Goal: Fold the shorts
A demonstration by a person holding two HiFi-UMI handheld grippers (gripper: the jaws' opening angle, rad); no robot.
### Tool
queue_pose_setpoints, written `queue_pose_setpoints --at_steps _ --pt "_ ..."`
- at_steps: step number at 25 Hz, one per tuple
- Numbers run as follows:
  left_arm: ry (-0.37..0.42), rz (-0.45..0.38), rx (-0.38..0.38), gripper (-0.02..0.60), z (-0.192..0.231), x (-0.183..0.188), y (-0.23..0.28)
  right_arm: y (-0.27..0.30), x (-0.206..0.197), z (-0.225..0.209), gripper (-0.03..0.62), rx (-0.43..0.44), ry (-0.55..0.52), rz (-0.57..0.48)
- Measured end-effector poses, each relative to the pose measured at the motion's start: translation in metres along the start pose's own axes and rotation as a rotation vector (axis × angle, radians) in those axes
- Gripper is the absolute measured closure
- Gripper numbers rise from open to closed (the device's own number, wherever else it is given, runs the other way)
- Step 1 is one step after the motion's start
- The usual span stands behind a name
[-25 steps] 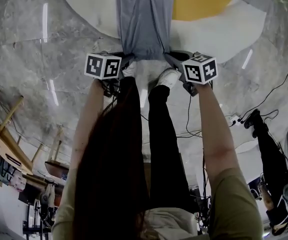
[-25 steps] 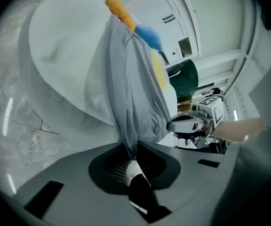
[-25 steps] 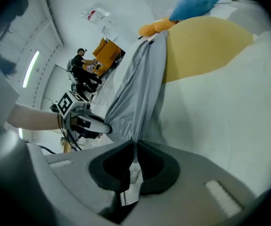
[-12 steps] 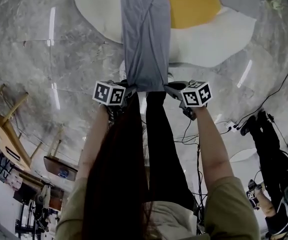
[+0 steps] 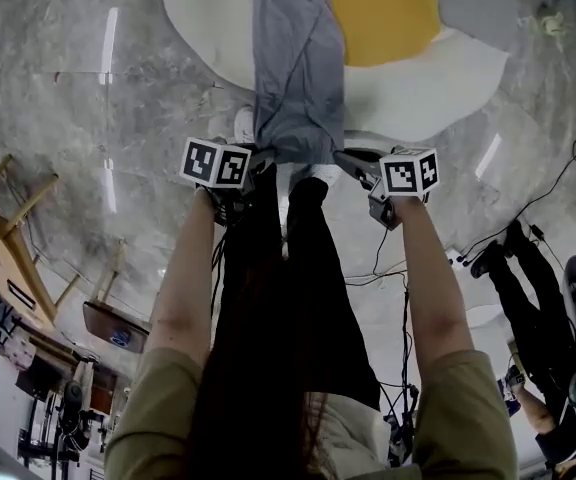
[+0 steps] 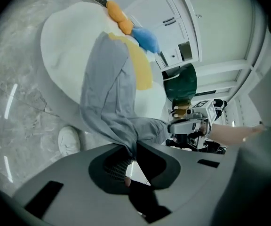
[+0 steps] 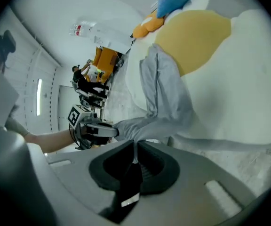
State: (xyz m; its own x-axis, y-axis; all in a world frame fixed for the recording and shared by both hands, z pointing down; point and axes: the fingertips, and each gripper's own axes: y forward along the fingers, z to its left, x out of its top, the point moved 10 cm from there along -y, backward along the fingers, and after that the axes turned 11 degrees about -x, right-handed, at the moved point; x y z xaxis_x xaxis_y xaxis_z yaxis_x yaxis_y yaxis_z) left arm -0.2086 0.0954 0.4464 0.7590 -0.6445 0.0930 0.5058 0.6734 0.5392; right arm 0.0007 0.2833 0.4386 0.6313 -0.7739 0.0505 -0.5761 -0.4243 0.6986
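shorts (image 5: 296,78) near end lifted | long axis points away from person (image 5: 313,298)

No legible text, label or number.

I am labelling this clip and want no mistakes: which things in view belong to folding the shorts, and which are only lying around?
Belong to the job:
- grey shorts
- left tool, shut on the shorts' near edge
- right tool, shut on that edge too
- white and yellow mat under the shorts' far end

Only lying around:
- floor cables
- wooden chairs
- orange and blue soft items
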Motion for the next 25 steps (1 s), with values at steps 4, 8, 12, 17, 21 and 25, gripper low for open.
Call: queue_pose_setpoints --at_steps 4,8,12,17,21,25 --pt "-0.039 -0.091 -0.049 0.535 0.013 0.078 -0.020 0.001 0.080 0.002 0.566 0.042 0.066 -0.086" --pt "-0.026 -0.148 -0.046 0.535 0.026 0.152 -0.034 0.008 0.154 0.003 0.566 0.035 0.095 -0.151" --pt "0.041 -0.162 0.010 0.535 0.037 0.215 -0.042 0.020 0.220 0.005 0.566 -0.011 0.062 -0.184" --pt "0.028 -0.194 0.029 0.535 0.051 0.255 -0.039 0.033 0.261 -0.007 0.566 -0.082 0.101 -0.208" --pt "-0.059 -0.245 0.012 0.535 0.061 0.273 -0.030 0.042 0.276 -0.023 0.566 -0.148 0.182 -0.225" --pt "-0.052 -0.283 0.043 0.456 0.063 0.280 -0.029 0.047 0.288 -0.023 0.560 -0.221 0.132 -0.260"
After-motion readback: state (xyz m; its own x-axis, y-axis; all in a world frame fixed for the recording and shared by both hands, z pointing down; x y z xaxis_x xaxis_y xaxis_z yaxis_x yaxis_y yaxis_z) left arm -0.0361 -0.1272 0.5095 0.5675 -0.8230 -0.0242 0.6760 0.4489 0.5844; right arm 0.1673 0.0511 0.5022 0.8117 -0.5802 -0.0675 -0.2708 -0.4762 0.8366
